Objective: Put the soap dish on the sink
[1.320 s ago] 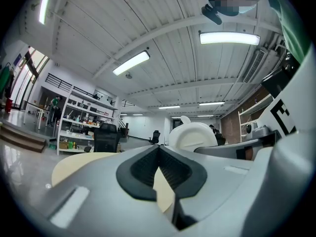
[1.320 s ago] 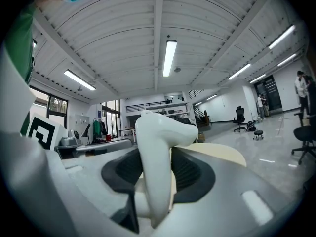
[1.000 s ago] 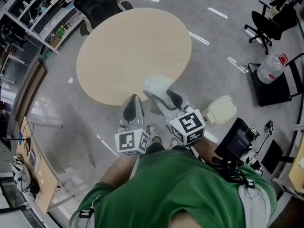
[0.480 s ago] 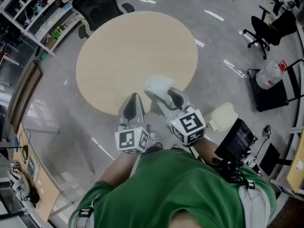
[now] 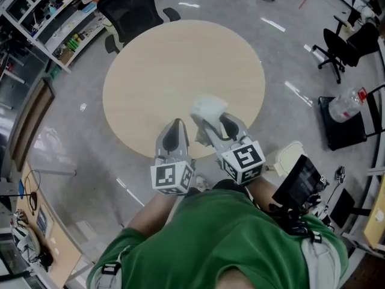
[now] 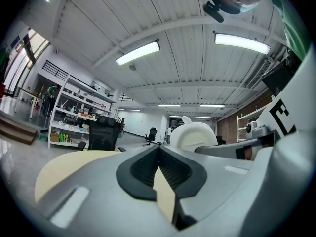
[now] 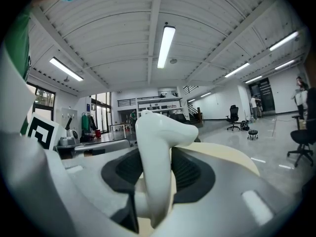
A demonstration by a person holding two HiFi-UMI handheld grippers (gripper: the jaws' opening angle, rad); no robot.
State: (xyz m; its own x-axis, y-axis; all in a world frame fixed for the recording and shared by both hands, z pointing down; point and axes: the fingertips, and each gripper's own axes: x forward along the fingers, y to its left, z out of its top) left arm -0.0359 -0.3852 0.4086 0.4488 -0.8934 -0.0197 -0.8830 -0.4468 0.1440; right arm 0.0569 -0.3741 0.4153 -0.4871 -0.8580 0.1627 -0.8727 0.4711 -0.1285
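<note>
A white moulded soap dish (image 5: 209, 109) hangs over the near edge of the round beige table (image 5: 180, 65). My right gripper (image 5: 212, 124) is shut on it. In the right gripper view the soap dish (image 7: 158, 132) stands upright between the dark pads (image 7: 192, 174), which press on both of its sides. My left gripper (image 5: 174, 127) is beside it on the left, shut, with nothing held. In the left gripper view its pads (image 6: 143, 169) meet at the tip, and the soap dish (image 6: 193, 136) shows to the right. No sink is in view.
A black office chair (image 5: 129, 5) stands behind the table, with shelves (image 5: 54, 23) at the far left. To the right are more office chairs (image 5: 349, 41), a water bottle (image 5: 344, 104) on a black cart, a white lidded bin (image 5: 289, 155) and a black device (image 5: 301, 182).
Both grippers have moved forward together with the person, and the table now sits further right in the head view. The soap dish stays in the right gripper's grip.
</note>
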